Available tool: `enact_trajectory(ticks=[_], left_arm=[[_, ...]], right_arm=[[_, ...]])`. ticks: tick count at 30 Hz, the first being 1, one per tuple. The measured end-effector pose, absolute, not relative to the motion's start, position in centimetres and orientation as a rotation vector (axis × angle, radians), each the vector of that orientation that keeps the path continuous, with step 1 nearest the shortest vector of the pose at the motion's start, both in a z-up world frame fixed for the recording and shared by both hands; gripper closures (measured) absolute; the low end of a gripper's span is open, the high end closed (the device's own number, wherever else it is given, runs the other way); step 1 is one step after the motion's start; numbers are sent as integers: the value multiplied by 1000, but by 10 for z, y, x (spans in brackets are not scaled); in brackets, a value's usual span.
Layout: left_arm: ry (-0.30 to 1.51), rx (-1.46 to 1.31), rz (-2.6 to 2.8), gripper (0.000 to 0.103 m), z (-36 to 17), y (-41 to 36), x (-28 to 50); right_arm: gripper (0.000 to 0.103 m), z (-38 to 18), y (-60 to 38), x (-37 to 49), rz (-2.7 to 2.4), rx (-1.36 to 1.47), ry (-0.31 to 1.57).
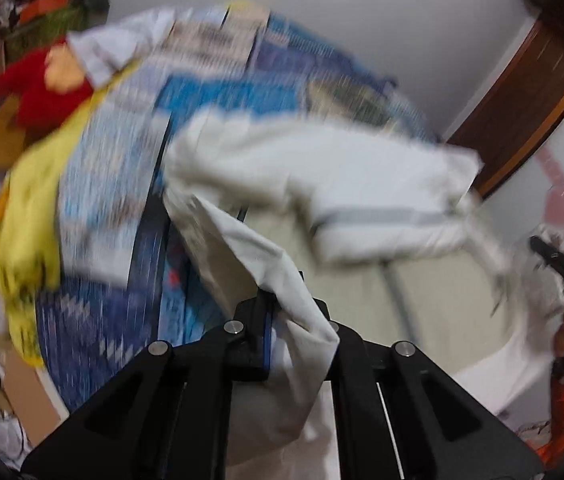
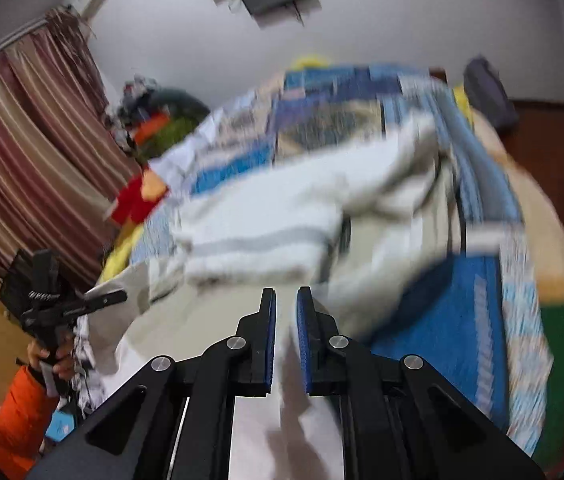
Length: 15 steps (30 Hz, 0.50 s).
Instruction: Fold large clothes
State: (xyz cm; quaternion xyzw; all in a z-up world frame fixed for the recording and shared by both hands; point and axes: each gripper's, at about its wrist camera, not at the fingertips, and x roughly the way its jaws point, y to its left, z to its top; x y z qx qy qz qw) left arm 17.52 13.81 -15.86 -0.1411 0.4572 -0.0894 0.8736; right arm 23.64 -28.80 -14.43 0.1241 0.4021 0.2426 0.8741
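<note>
Black left tool [image 1: 287, 312] and right tool [image 2: 285, 320], blue-lined pads, silver screws; orange sleeves.

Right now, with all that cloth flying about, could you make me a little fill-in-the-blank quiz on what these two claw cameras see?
1. The left gripper is clamped on a fold of ____ cloth.
2. The white garment is stretched over a patchwork quilt that is mostly ____.
3. The soft toy at the far edge of the quilt wears a ____ top.
4. The person's sleeve is ____.

Missing words: white; blue; red; orange
</note>
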Motion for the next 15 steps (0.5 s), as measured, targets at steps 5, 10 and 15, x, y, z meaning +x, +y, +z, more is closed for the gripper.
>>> enact_trajectory(ticks=[5, 10, 15], left_arm=[[840, -319, -187, 98, -115, 155, 221], [871, -232, -192, 98, -129, 142, 226], [934, -195, -179, 98, -164, 134, 216]], right_arm=[[95, -111, -291, 287, 444, 204, 771], [94, -108, -301, 287, 335, 77, 805], [94, -135, -314, 247, 318, 31, 944]])
